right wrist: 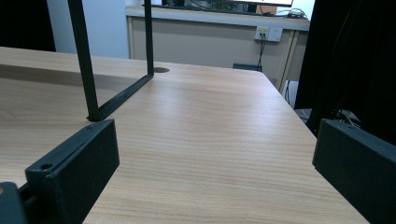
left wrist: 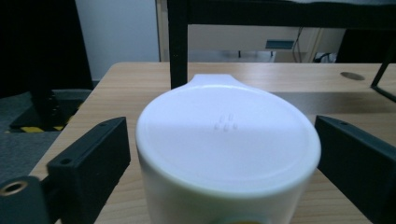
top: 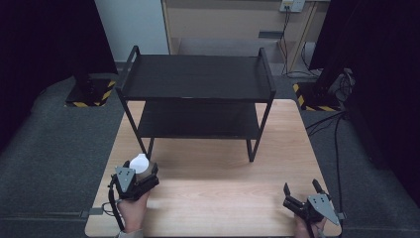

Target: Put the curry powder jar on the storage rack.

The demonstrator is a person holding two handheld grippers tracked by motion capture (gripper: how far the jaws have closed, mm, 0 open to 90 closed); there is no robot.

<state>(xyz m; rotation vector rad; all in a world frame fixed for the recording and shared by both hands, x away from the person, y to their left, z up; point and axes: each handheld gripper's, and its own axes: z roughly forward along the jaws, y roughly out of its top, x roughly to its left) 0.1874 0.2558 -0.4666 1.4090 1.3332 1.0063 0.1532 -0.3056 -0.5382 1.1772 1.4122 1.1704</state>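
Straddling a white jar [left wrist: 228, 154], lower left: left gripper [top: 140, 174], fingers [left wrist: 88, 161] apart, contact unclear. Lower right: right gripper [top: 302, 190], fingers [right wrist: 74, 172] spread over bare tabletop [right wrist: 210, 140].

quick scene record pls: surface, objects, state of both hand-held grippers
surface: wooden table
rack: black two-tier shelf, both tiers bare, at the table's far half
object: white lidded container, near the shelf's front left leg
left hand-held gripper: jaws open, either side of the container, small gaps visible
right hand-held gripper: jaws open, nothing between them, near right corner
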